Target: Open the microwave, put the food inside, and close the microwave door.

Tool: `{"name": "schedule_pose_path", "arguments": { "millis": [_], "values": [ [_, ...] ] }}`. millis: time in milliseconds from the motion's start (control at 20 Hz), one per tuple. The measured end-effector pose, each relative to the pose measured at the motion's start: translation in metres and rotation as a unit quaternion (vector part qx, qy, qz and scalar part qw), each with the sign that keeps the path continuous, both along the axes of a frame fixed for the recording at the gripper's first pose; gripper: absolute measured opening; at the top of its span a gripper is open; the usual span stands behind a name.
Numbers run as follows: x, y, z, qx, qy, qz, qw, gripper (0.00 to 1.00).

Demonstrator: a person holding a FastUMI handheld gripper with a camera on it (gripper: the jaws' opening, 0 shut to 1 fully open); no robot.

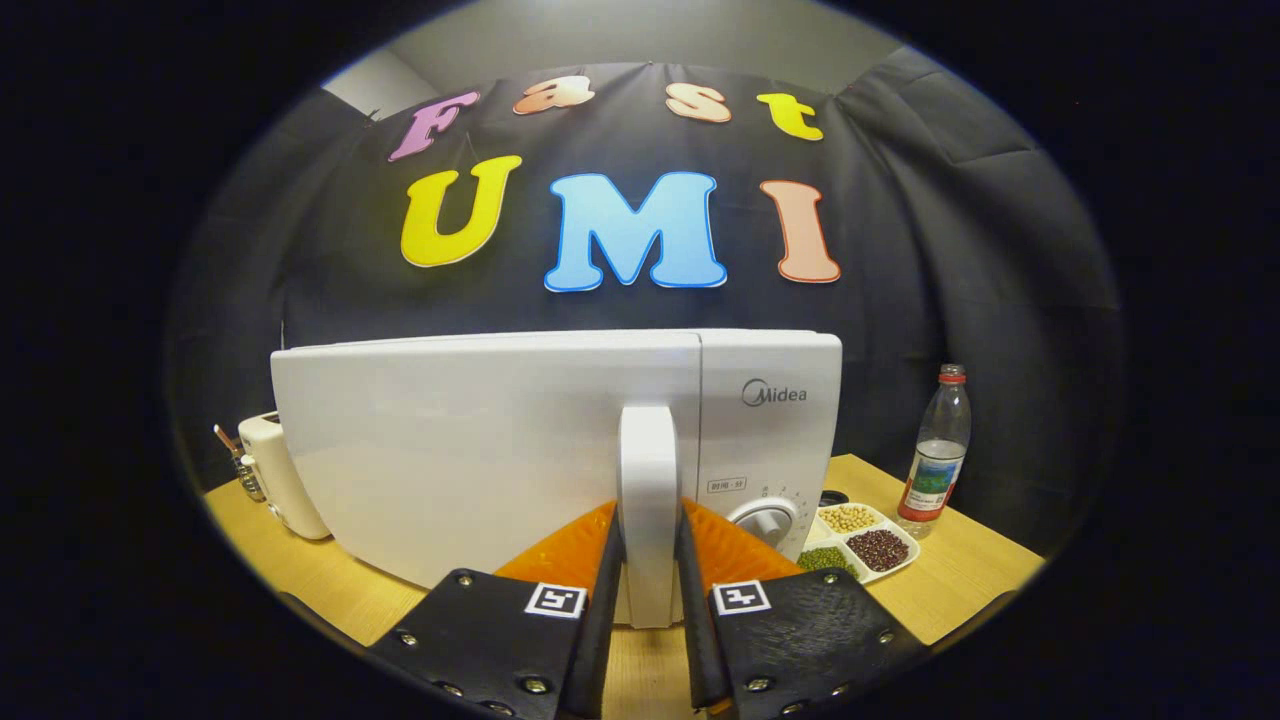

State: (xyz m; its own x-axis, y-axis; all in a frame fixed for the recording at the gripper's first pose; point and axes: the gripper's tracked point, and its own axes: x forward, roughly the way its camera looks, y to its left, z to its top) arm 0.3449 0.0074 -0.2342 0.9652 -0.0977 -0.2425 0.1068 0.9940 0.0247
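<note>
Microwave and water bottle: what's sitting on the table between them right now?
A divided tray of beans sits between microwave and water bottle, per gripper view. The gripper is shut on the door handle.

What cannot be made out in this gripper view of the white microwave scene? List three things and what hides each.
1. White microwave interior: hidden by its shut door.
2. Small white appliance beside it: partly hidden behind the microwave.
3. Lower part of the white door handle: covered by the gripper fingers closed on it.
4. Control dial markings: too small.

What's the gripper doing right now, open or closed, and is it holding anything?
Gripper: closed on the microwave's door handle, one finger pressing on each side of it; the microwave door looks shut.
</note>
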Motion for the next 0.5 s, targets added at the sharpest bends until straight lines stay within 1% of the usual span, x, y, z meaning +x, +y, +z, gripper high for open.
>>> {"name": "schedule_pose_path", "arguments": {
  "millis": [50,150,200,250,300,400,450,500],
  "values": [
    [-0.001,0.0,0.001,0.01,0.0,0.002,1.0,0.24],
    [-0.002,0.001,-0.002,0.026,0.0,-0.001,1.0,0.23],
    [-0.001,0.001,0.0,0.029,-0.004,-0.005,1.0,0.11],
    [-0.003,0.002,0.002,0.029,-0.012,-0.01,0.999,0.11],
    [-0.003,0.002,0.002,0.033,-0.019,-0.016,0.999,0.07],
    [-0.017,0.006,0.003,0.015,-0.024,-0.024,0.999,0.07],
    [-0.026,0.007,0.007,0.005,-0.028,-0.024,0.999,0.06],
    [-0.035,0.011,0.004,0.009,-0.019,-0.018,1.0,0.07]
  ]
}}
